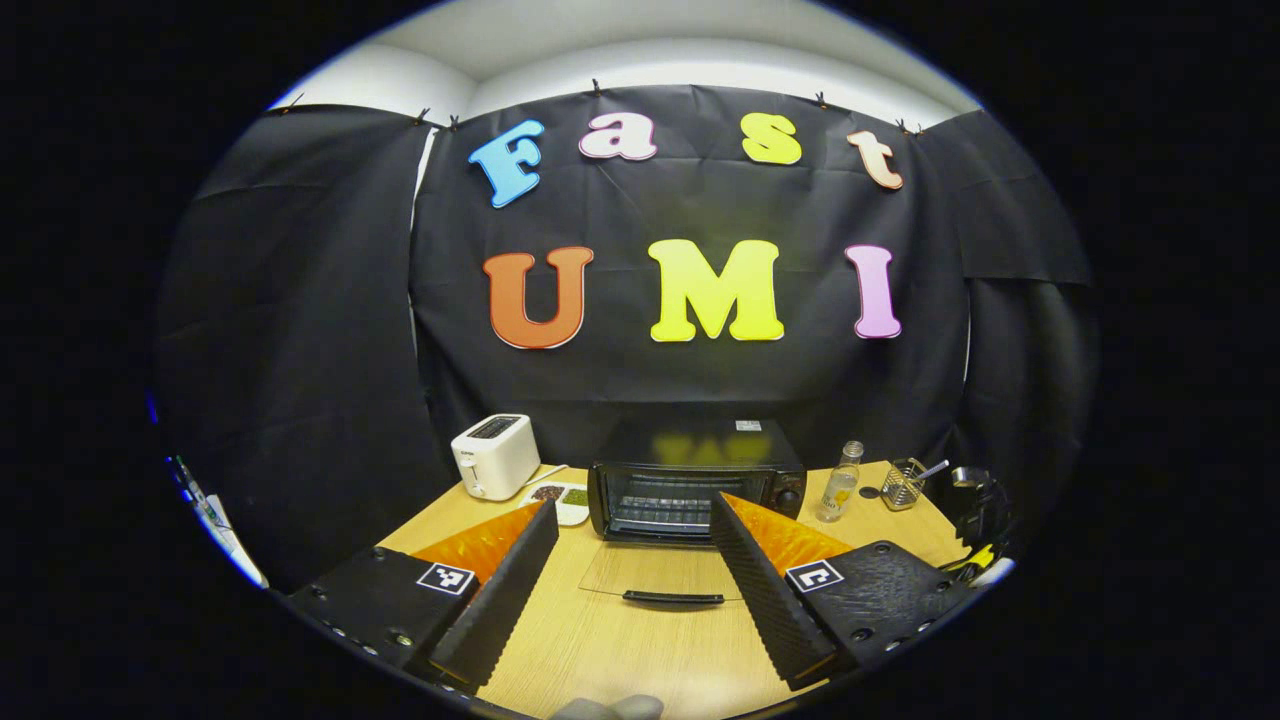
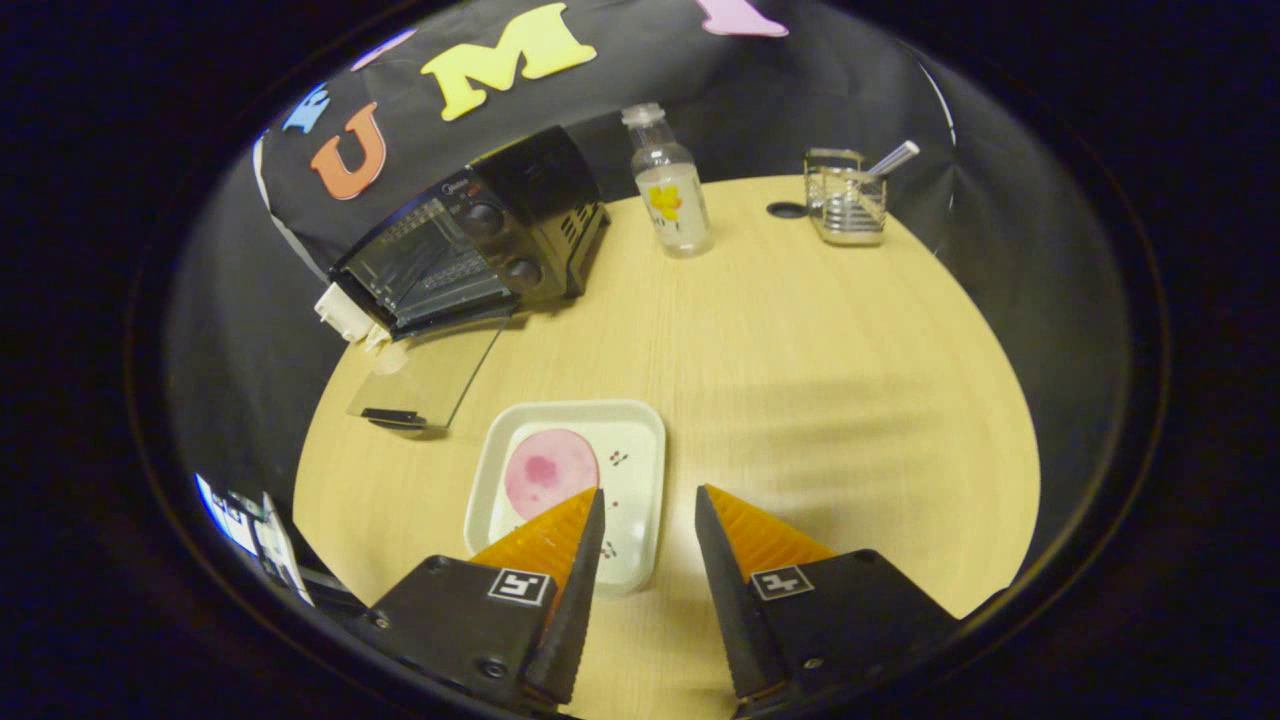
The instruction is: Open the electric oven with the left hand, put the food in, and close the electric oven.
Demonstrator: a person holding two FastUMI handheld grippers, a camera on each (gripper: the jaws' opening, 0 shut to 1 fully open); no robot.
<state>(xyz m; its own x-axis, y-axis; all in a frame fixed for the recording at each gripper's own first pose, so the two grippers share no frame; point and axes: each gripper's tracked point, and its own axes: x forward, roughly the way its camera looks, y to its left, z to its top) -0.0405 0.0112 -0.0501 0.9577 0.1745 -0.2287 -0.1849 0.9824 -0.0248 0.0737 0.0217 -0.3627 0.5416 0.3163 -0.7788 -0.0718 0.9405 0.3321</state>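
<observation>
The black electric oven [image 1: 695, 485] stands at the back of the table with its glass door [image 1: 660, 575] folded down flat, the handle toward me. My left gripper [image 1: 632, 510] hovers open in front of the door, holding nothing. In the right gripper view the oven [image 2: 470, 240] sits at the upper left, its door [image 2: 425, 375] lying open. A white plate [image 2: 640, 440] with a pink round slice of food [image 2: 550, 470] rests on the table. My right gripper [image 2: 648, 492] is open just above the plate's near right edge, with nothing between its fingers.
A white toaster [image 1: 495, 455] and a small dish [image 1: 560, 495] stand left of the oven. A clear bottle [image 2: 672, 185] and a wire holder [image 2: 845, 195] with a utensil stand to its right. Bare wooden table [image 2: 830, 380] lies right of the plate.
</observation>
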